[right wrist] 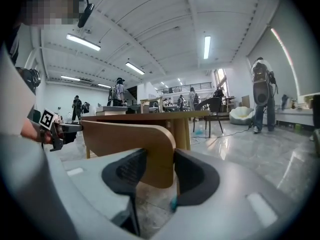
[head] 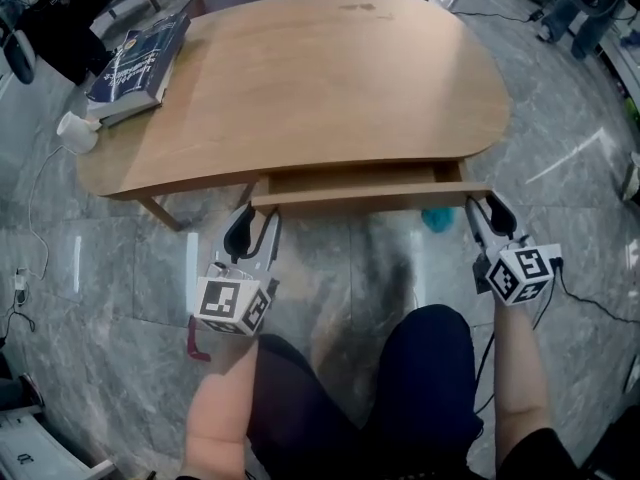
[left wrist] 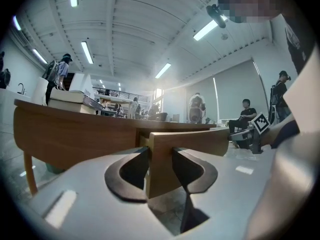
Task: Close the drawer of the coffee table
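Nearest the camera, bottom centre of the head view: the person's knees [head: 400, 388] in dark cloth, with a forearm on either side.

Left gripper [head: 252, 218]: grey body, dark ribbed pads, and a cube of black-and-white square markers [head: 232, 306] at the rear. The jaws stood moderately apart and were closed on the left end of the drawer front [head: 370, 200]. In the left gripper view both pads lay flat against the board's two faces.

Right gripper [head: 480, 211]: same build, with its marker cube [head: 522, 273] at lower right. The jaws were clamped on the right end of the drawer front, one pad on each face. This end had a rounded corner in the right gripper view.

Drawer [head: 350, 179]: light wood with a plain slab front, partly pulled out beneath the near edge of the table [head: 330, 78], just below frame centre. A strip of its interior was visible.

The table top was smooth mid-brown wood with a rounded, pebble-like outline. The floor [head: 100, 268] was glossy grey marbled tile. A small teal object [head: 437, 218] lay on the floor below the drawer's right end.

At upper left, a dark blue book [head: 140, 56] lay on the table's far corner; its cover print was too small to read. A white rounded object [head: 76, 131] sat beside that edge, with a thin cable trailing from it.
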The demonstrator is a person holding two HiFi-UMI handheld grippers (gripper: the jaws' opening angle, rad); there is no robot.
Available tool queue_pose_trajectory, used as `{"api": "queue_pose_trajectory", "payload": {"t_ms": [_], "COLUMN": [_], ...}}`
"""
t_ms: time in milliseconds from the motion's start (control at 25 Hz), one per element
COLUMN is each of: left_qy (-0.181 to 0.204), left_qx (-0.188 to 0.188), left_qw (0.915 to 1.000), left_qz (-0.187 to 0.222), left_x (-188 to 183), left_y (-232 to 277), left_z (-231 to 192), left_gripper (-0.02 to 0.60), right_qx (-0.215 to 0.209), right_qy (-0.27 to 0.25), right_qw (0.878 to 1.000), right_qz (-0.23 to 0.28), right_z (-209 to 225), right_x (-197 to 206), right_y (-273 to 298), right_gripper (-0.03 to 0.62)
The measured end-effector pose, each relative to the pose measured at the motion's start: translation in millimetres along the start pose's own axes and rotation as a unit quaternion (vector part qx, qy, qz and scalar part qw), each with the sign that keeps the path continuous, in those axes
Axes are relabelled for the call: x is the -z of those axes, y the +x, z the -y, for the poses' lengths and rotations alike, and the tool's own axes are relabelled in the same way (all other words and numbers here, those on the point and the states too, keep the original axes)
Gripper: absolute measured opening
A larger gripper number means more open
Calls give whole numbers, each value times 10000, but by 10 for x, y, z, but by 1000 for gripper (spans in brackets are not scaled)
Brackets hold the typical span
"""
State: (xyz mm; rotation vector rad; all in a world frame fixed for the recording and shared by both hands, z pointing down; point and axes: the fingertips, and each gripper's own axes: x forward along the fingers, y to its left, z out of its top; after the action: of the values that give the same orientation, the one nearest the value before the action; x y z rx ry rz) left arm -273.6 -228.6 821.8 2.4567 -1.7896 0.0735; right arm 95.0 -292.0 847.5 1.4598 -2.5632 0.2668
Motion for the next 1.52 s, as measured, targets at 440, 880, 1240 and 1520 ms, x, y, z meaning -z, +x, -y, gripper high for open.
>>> {"api": "queue_pose_trajectory", "payload": {"t_ms": [440, 880, 1240, 1520], "left_qy": [-22, -219, -379, -379], "left_qx": [-503, -1019, -1394, -1381], "left_qw": [9987, 9946, 9895, 9897], "left_qz": [-27, -2, -55, -47], "left_x": [3, 9, 95, 92], "left_y": [255, 440, 573, 671], "left_z": [-103, -214, -271, -329], "left_gripper": [149, 147, 152, 152], "right_qx": [342, 733, 1162, 1306], "right_qy": [218, 388, 403, 441], "right_qw": [9990, 9961, 9916, 9895], "right_qz": [179, 299, 393, 423], "right_z": [135, 214, 279, 309], "right_x": [-82, -117, -137, -162], "right_y": [227, 437, 563, 656], "right_gripper": [178, 176, 175, 173]}}
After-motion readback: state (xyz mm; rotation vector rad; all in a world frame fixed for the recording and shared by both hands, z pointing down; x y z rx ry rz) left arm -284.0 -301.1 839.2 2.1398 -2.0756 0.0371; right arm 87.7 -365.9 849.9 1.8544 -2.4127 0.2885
